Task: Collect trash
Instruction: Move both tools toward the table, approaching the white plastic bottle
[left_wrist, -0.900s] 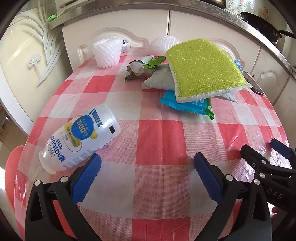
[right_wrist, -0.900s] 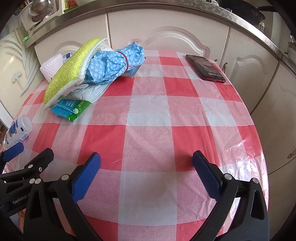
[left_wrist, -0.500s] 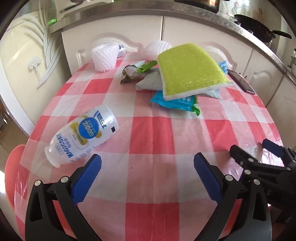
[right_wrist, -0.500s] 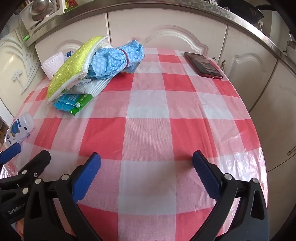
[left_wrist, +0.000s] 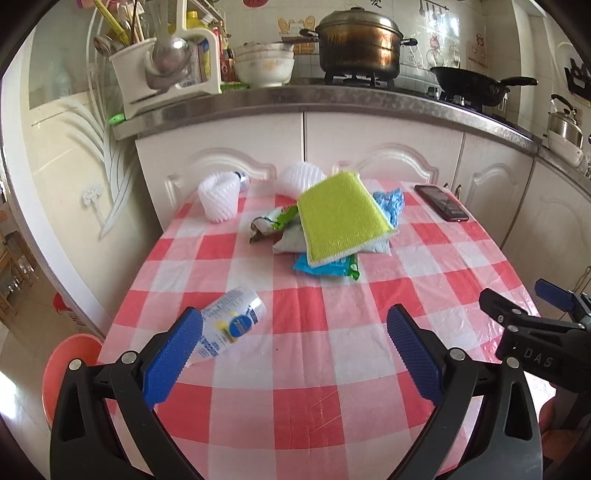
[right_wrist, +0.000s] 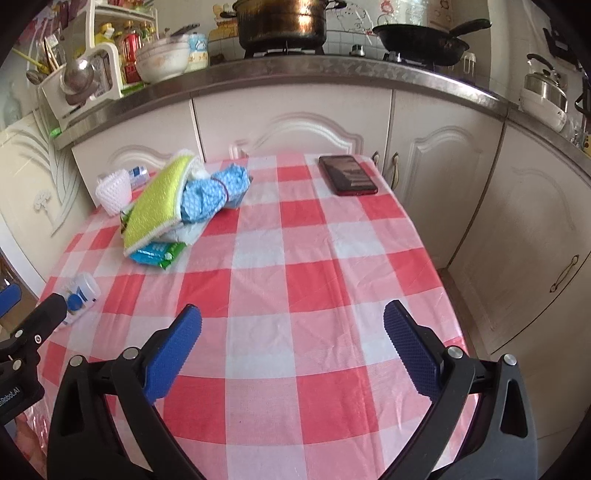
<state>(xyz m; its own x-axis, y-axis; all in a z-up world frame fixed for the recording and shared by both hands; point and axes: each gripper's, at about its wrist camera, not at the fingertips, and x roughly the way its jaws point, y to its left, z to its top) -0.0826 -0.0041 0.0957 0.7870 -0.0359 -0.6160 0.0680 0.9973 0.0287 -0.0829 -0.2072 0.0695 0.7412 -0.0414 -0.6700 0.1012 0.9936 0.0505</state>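
A white plastic bottle (left_wrist: 231, 323) with a blue and yellow label lies on its side on the red-checked table, partly behind my left gripper's left finger; it also shows in the right wrist view (right_wrist: 79, 297). Further back lies a pile: a yellow-green sponge (left_wrist: 341, 218) on a grey wrapper (left_wrist: 291, 240), a blue-green packet (left_wrist: 328, 267), a green wrapper (left_wrist: 273, 221) and a blue cloth (right_wrist: 212, 192). My left gripper (left_wrist: 293, 349) is open and empty over the near table. My right gripper (right_wrist: 291, 345) is open and empty to its right.
A dark phone (right_wrist: 347, 175) lies at the table's far right corner. Two white foam nets (left_wrist: 218, 199) stand at the far edge, with a small bottle behind. A red basin (left_wrist: 66, 373) sits on the floor left of the table. White cabinets (right_wrist: 295, 122) rise behind.
Both grippers have pulled back and tilted up, so the table looks farther away and the kitchen counter has come into view. Nothing on the table has moved. Both grippers stay open.
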